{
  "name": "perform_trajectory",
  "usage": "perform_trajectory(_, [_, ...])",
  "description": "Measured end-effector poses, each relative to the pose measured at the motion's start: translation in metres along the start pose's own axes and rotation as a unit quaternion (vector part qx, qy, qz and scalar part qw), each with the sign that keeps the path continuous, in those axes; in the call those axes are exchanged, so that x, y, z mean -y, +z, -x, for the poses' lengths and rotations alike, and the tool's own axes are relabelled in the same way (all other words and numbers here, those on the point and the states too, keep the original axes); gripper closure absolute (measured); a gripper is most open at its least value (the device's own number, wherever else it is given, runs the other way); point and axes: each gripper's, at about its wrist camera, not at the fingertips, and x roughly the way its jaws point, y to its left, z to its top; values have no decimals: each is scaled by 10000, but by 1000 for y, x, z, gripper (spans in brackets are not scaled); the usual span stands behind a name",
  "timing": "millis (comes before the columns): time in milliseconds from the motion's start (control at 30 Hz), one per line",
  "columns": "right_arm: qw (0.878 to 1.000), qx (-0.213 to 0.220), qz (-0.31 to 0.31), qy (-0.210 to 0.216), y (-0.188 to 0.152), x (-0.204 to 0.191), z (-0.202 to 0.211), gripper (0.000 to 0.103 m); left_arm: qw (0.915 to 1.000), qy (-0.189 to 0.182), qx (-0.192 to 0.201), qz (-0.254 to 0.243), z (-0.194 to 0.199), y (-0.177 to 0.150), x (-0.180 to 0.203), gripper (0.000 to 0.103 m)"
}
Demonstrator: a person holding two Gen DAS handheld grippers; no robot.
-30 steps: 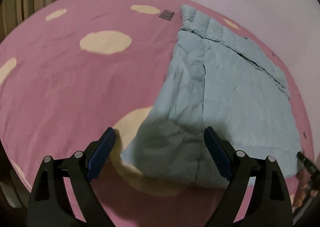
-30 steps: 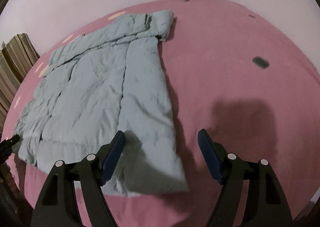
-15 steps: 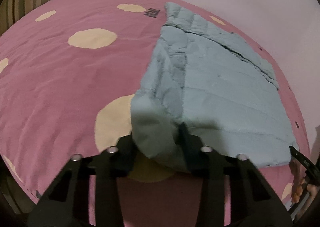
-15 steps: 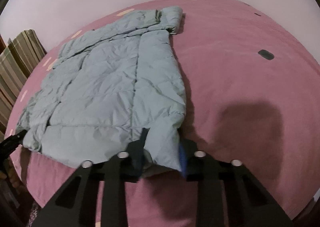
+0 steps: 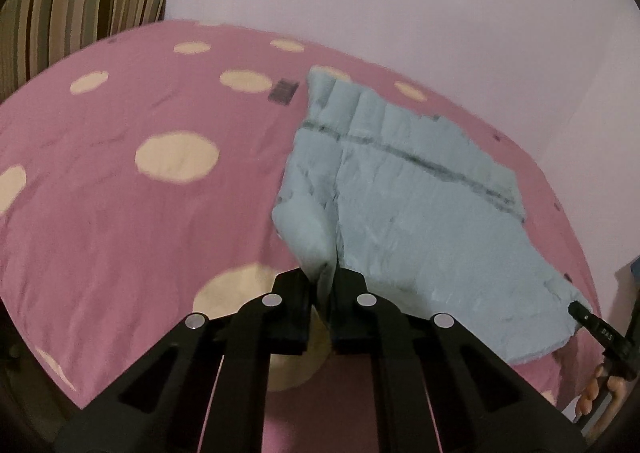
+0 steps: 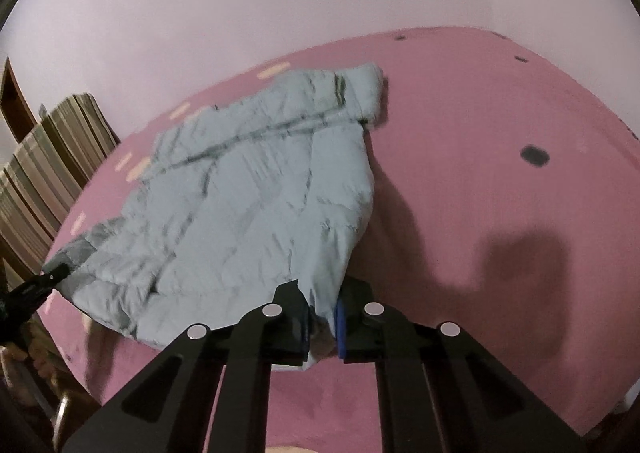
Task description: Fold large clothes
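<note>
Jacket (image 5: 420, 205), pale blue quilted puffer, lies on pink bed (image 5: 120, 213) with cream dots, filling centre-right of left wrist frame and centre-left of right wrist frame. Left claw (image 5: 322, 293) is clamped on near hem corner at lower centre, fabric bunched between the pads. Right claw (image 6: 322, 317) is likewise pinched on the other near corner, cloth sticking out below the blue pad. Near edge looks lifted off the bed; far collar end sits flat near the wall (image 6: 240, 13). Striped cushion (image 5: 80, 5) at upper left.

Step in hand, judged: start of a fold, both hem corners gripped. Next move likely calls for carrying both corners together toward the collar at level height, keeping grip even so padded layers don't slip or skew.
</note>
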Motion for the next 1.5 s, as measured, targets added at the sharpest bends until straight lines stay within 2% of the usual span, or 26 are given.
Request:
perform_trajectory(200, [9995, 291, -36, 115, 40, -7, 3, 94, 9997, -17, 245, -70, -6, 43, 14, 97])
perform_trajectory(367, [9987, 434, -210, 188, 83, -12, -15, 94, 9994, 40, 349, -62, -36, 84, 23, 97])
perform_trajectory(500, [9982, 276, -481, 240, 115, -8, -52, 94, 9996, 155, 215, 60, -75, 106, 22, 97])
perform_trajectory(767, [9974, -132, -707, -8, 143, 3, -125, 94, 9992, 370, -152, 75, -157, 132, 27, 97])
perform_trajectory(1033, [9973, -141, -713, -63, 173, 3, -156, 94, 9991, 381, -157, -20, -193, 164, 33, 97])
perform_trajectory(1200, [9980, -32, -633, -60, 207, -3, -174, 94, 9989, 447, -113, -104, -212, 191, 40, 97])
perform_trajectory(1500, [9981, -80, -613, -78, 266, -10, -230, 94, 9974, 659, -150, -250, -275, 236, 52, 97])
